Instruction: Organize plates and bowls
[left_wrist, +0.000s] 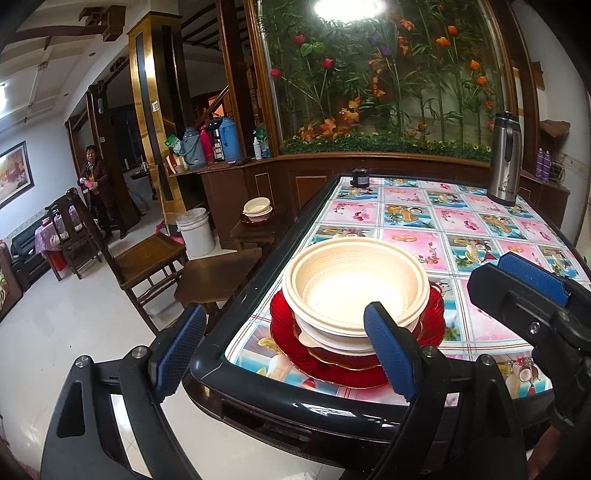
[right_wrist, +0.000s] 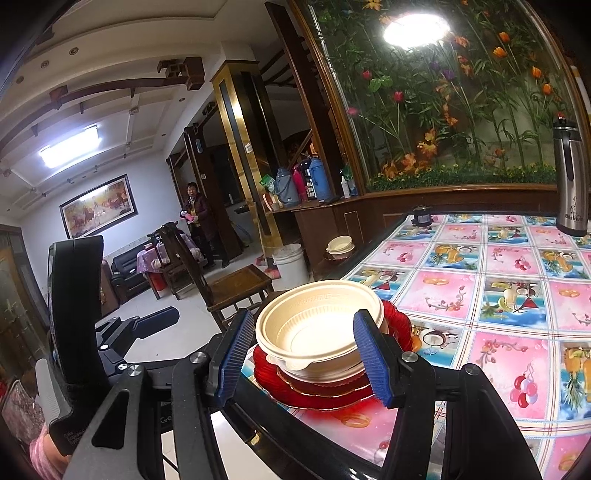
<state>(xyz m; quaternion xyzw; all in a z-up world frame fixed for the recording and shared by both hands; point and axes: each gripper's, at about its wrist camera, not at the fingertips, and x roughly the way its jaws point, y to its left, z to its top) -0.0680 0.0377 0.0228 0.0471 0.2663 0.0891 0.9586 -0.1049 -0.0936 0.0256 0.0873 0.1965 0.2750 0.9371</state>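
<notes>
Right gripper (right_wrist: 301, 354): jaws parted and empty, one blue pad to each side of the cream bowls, neither visibly pressing on a rim; it sits just short of the stack, pointing slightly down at it
Left gripper (left_wrist: 284, 354): spread wide and holding nothing; its right-hand pad stands in front of the stack's near edge, its left-hand pad hangs out past the tabletop corner over the floor
Cream bowls (right_wrist: 319, 325): nested, open side up, straight ahead of the right gripper and between its pads; they are the top of the pile
Red plates (right_wrist: 325, 395): glassy, scalloped, lying flat under the bowls and just ahead of and below the pads; widest pieces at the bottom, likely so the pile stands steady
Tabletop (right_wrist: 498, 314): patterned cloth, black raised rim; the stack sits near the corner closest to both grippers, probably for easy reach
Second stack (left_wrist: 257, 209): more bowls on a red plate on a small wooden stand, far ahead and left of the left gripper, off the tabletop
Steel flask (left_wrist: 505, 158): upright at the far right, well away
Judgement: stacking here looks done or nearly so
</notes>
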